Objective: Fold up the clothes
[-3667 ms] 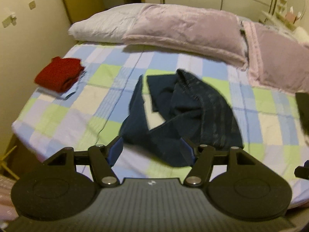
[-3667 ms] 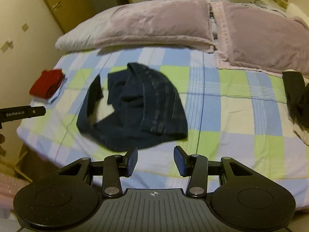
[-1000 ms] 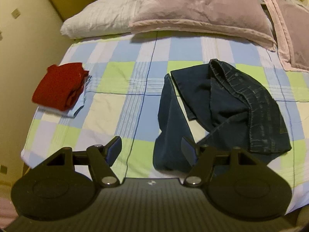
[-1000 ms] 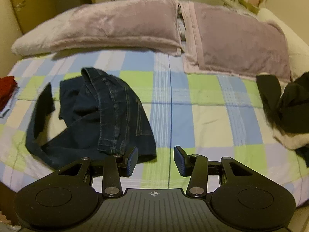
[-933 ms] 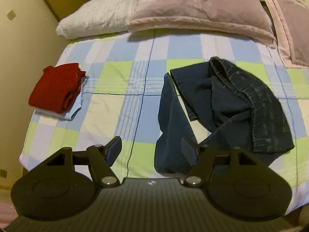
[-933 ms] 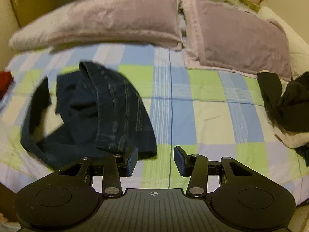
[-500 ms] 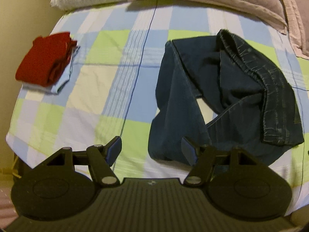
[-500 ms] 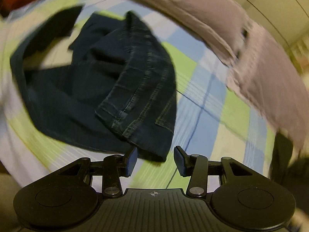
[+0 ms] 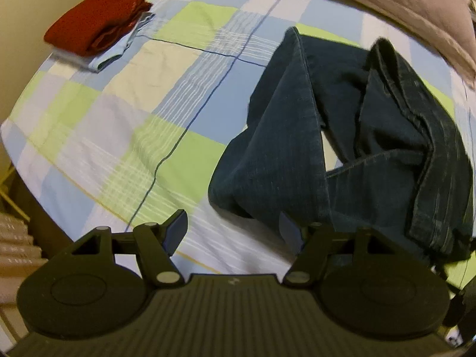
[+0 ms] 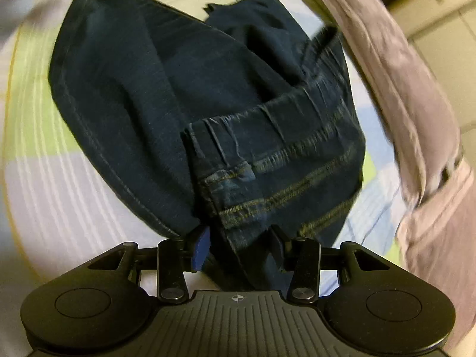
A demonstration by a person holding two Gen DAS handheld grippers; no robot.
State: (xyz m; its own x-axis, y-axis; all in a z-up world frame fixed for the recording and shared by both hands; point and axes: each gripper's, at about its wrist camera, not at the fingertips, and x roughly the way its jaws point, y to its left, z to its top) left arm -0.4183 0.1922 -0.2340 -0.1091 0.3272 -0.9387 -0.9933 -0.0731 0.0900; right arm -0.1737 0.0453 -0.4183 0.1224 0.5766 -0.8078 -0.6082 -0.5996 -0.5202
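Dark blue jeans (image 9: 351,136), crumpled and half twisted, on the checked bedsheet (image 9: 142,95) near the bed's near edge, toward its right half as seen from the left wrist. One leg bent in a loop, a patch of pale sheet showing inside the bend; a second layer thrown over the top on the right, hem and yellow stitching uppermost. In the right wrist view, same jeans (image 10: 184,95) filling the middle, blurred by motion, a stitched hem running across toward the fingers.

Right gripper (image 10: 238,247) pointing steeply down at the hem corner, jaws opening, at a middling width. Denim edge lying between the two fingers; pads not seen pressing on it. Blue pad of one finger (image 10: 200,250) just beside the cloth; actual contact cannot be told.

Left gripper (image 9: 233,230) low over the near edge of the bed, jaws wide apart, bare white and green sheet between them. One fingertip (image 9: 290,232) right at the lower end of the bent leg, overlapping the denim in the view; touching or apart cannot be told.

Farther out, at the far left corner of the bed, a folded red garment (image 9: 95,17) stacked on a folded light blue one (image 9: 119,50), well apart from the jeans. Along the head of the bed, a mauve pillow (image 9: 401,3), seen also as a blurred band on the right of the right wrist view (image 10: 395,68). Beyond the bed's left edge, a beige wall (image 9: 26,15).
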